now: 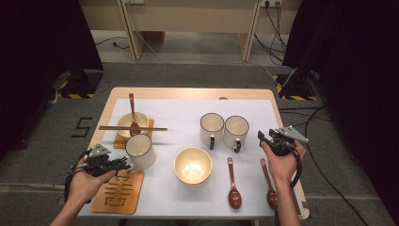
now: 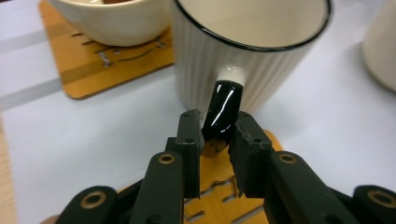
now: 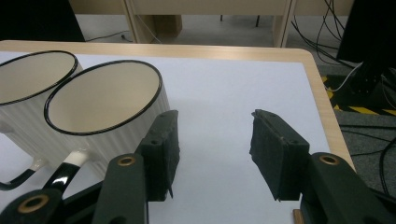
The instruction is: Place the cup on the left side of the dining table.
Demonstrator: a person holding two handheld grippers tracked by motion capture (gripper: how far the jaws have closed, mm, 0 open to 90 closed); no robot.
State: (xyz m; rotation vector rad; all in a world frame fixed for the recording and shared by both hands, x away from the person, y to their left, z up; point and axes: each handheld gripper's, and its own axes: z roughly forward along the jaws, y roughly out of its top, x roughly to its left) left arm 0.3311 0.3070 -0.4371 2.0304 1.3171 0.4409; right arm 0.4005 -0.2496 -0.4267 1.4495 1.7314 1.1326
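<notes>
- Clamping black handle (image 2: 223,109) of ribbed mug (image 1: 140,150) w/ left hand-held gripper (image 2: 217,135), above wooden coaster (image 1: 118,192).
- Hovering right hand-held gripper (image 3: 212,149) wide apart, nothing between, beside two mugs (image 3: 100,105) on tabletop (image 1: 164,188).

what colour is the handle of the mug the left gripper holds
Glossy black handle, white where it joins the mug; clearest in the left gripper view.

Three ribbed mugs (image 1: 140,150) (image 1: 211,128) (image 1: 236,131); two bowls (image 1: 193,165) (image 1: 132,123); three wooden spoons (image 1: 234,186) (image 1: 269,183) (image 1: 133,115); two wooden coasters (image 1: 118,193) (image 1: 120,141); one pair chopsticks (image 1: 132,128); two grippers (image 1: 123,164) (image 1: 264,136)
</notes>
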